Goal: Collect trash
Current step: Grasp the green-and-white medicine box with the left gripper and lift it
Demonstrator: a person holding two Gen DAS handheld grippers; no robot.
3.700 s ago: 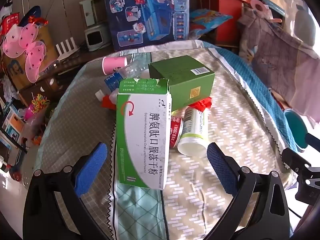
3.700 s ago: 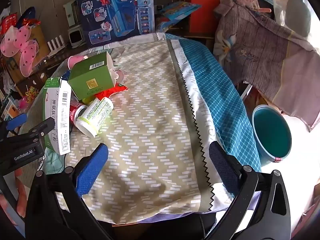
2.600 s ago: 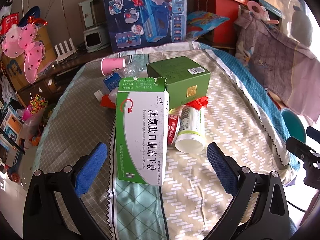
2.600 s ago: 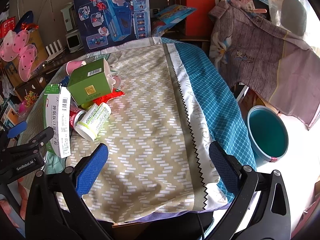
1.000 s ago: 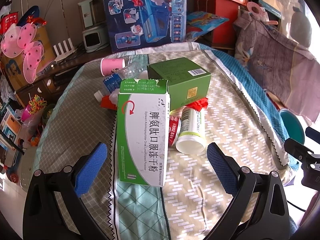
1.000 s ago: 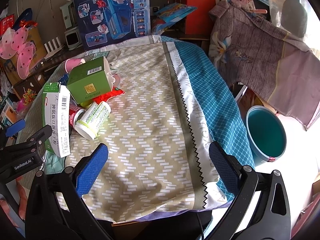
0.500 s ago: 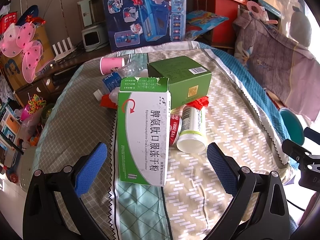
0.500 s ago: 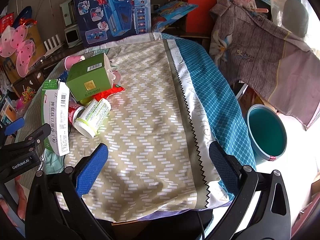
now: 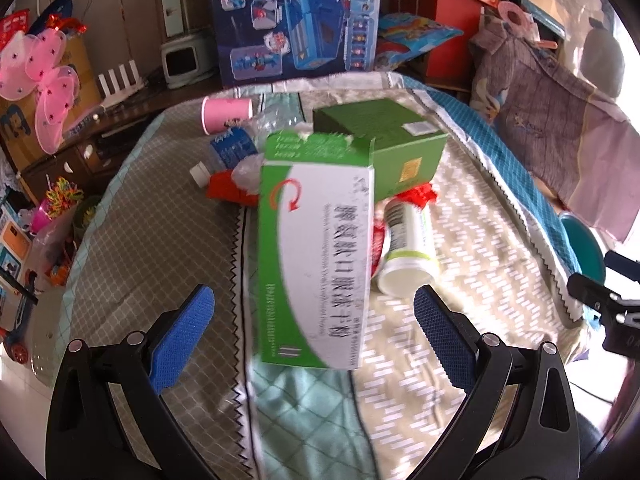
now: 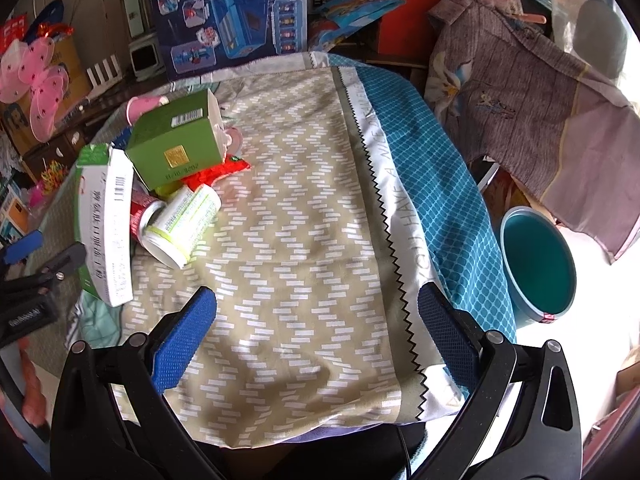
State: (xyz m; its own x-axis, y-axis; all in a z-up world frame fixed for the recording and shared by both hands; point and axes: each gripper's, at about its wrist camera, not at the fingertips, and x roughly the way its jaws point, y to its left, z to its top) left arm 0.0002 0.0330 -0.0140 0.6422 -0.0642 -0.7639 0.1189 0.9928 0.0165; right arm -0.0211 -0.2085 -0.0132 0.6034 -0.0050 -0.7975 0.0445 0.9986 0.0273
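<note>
Landmark: white box (image 9: pixel 316 256), green-edged, lying flat on the cloth (image 10: pixel 288 208).

1. Pink cup (image 9: pixel 226 114). On its side, far left of the white box's far end.
2. Clear bottle (image 9: pixel 240 142), blue label. Between the cup and the white box, partly hidden behind it.
3. Red wrapper (image 9: pixel 228 191). Touching the white box's far left corner; more red shows past its right side.
4. White box. Long axis runs straight away from the left gripper (image 9: pixel 314 312), near end between the two blue pads (image 9: pixel 182 332). Top flap torn open at the far end.
5. Green box (image 9: pixel 384 140). Behind and to the right of the white box, resting partly on the pile.
6. White jar (image 9: pixel 404 248), green-banded label. On its side just right of the white box, base toward the camera; a small red-labelled container lies wedged between them.
7. Bin (image 10: pixel 536 264), teal. On the floor well right of the white box, beyond the cloth's blue edge.

Tools. Left gripper: spread wide, holding nothing, hovering over the near end of the white box. Right gripper (image 10: pixel 316 328): spread wide, holding nothing, over bare cloth, pile well to its left.

Judgement. Left is the nearer hand. The white box is likely first; its width lies across the pads, so a straight descent and squeeze across the short sides should suit. The empty carton may crush or slip. Nothing is collected yet, by appearance.
</note>
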